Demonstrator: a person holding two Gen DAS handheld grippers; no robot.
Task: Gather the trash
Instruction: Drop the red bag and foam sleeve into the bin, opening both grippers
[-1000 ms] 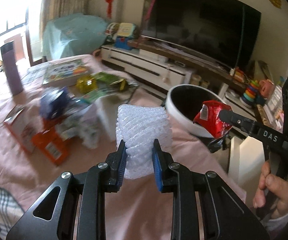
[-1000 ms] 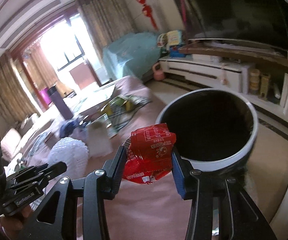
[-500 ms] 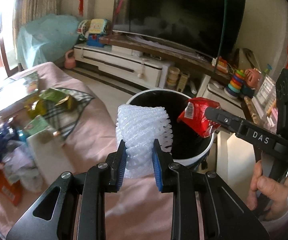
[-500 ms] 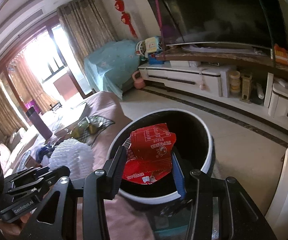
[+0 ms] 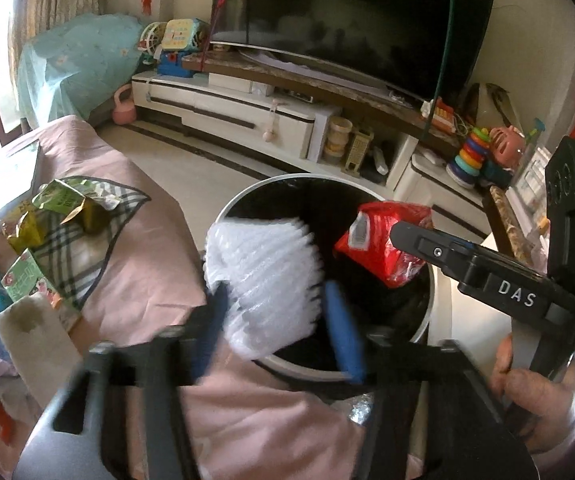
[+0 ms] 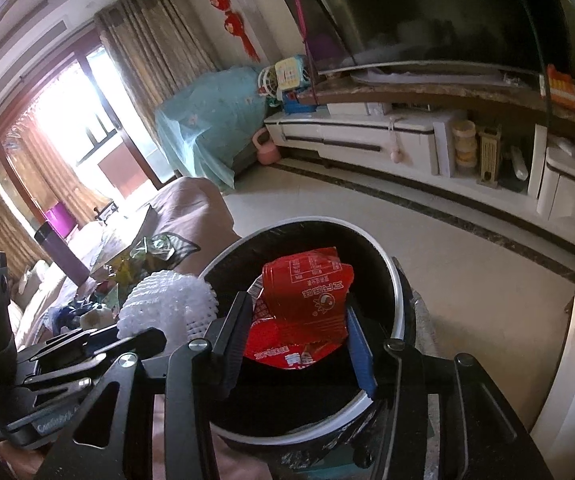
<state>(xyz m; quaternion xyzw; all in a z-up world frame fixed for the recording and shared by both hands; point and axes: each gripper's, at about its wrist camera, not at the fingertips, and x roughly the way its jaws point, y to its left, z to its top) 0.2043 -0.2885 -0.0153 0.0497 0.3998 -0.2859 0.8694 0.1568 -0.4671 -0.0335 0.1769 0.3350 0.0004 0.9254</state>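
a: start at the left gripper (image 5: 275, 320). what's it doing?

b: its blue pads look spread apart, and the white foam net (image 5: 263, 276) sits between them over the near-left rim of the trash bin (image 5: 427, 312). the frame is blurred, so i can't say whether a pad touches it at all.

a: and the right gripper (image 6: 297, 338)?

b: jaws spread there too, with the red snack wrapper (image 6: 303, 304) between them, above the bin's black-lined mouth. it seems loose rather than pinched.

a: how would these two handle?

b: my guess is both are nearly weightless. the foam net is springy and squashy, so take it across its middle and it will give without harm. the wrapper is thin, crinkly film, likely slick; a crumpled fold in its body is a better hold than a flat edge.

a: anything beyond the bin?

b: more litter lies on the pink-covered table (image 5: 155, 264), a green packet (image 5: 63, 208) near its far edge on a checked cloth (image 5: 79, 248). being light, pieces could drift and catch the rim instead of falling in.
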